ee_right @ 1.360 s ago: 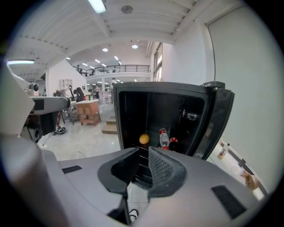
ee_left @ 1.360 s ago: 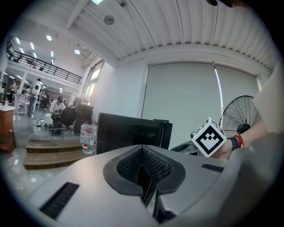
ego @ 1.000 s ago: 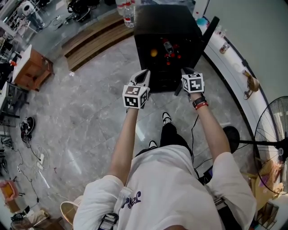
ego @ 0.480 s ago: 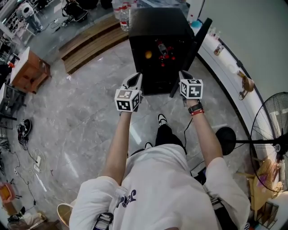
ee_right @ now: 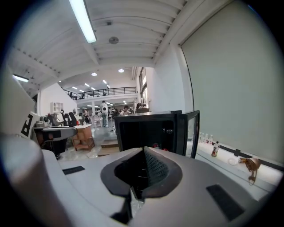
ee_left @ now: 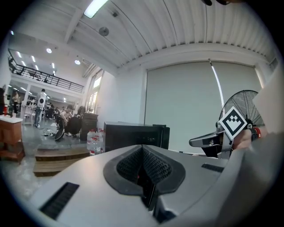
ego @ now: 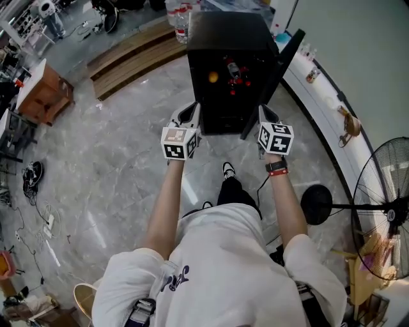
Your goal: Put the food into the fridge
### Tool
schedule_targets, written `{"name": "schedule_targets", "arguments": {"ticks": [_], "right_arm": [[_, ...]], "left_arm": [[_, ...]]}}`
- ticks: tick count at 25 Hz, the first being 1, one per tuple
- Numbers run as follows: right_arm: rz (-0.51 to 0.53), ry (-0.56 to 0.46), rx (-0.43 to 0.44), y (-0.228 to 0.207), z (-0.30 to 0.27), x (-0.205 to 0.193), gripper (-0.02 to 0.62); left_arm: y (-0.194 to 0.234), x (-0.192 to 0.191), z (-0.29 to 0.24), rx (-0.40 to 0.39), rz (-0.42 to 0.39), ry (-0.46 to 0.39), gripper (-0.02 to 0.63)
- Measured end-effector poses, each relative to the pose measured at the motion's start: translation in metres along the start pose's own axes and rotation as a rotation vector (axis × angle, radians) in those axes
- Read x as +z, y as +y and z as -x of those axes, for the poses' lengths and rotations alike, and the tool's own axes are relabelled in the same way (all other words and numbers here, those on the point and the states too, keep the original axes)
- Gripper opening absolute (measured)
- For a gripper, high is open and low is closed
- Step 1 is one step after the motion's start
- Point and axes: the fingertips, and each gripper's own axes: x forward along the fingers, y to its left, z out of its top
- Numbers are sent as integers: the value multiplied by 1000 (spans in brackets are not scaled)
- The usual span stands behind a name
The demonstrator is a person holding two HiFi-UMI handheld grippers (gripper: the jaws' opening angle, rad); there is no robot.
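Observation:
A black fridge [ego: 230, 38] stands on the floor ahead with its door [ego: 281, 70] swung open to the right. Inside I make out an orange item [ego: 213, 77], a bottle [ego: 234, 67] and small red things [ego: 240, 83]. My left gripper [ego: 191, 110] hovers just before the fridge's lower left front. Its jaws are together with nothing between them. My right gripper [ego: 263, 112] sits near the foot of the open door, also shut and empty. The fridge [ee_right: 148, 131] fills the middle of the right gripper view, beyond the jaws.
A low wooden platform [ego: 128, 54] with water bottles [ego: 182, 16] lies left of the fridge. There is a wooden table [ego: 45, 92] at far left and cables [ego: 32, 191] on the marble floor. A white ledge [ego: 319, 83] runs along the right wall, with a standing fan [ego: 383, 204] close by.
Both grippers have sunk slightly in the head view and the left one has shifted a little to the left. They stay empty in front of the open fridge.

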Motion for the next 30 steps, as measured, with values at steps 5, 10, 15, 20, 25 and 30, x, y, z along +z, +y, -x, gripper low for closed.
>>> {"name": "schedule_targets", "arguments": {"ticks": [5,10,15,20,25,30], "right_arm": [[-20,-26,-5,3,13,-1,14],[-10,-70,-14,8,25,5,14],[-21,-137,3,13,30,14,14],[-24,-169,2,18,31,19,14],[18,-205,-1,23,29,28,12],[-2,-207,-17,21,26,29,11]], "left_arm": [[-4,-3,3,16,-15,-2,18],[-6,-6,11,26,-2,-7,18],[-8,-5,16,32,17,-22,18],[-8,-2,19,37,10,-31,18],[-9,2,13,40,1,-48,18],[-8,6,11,42,4,-66,18]]}}
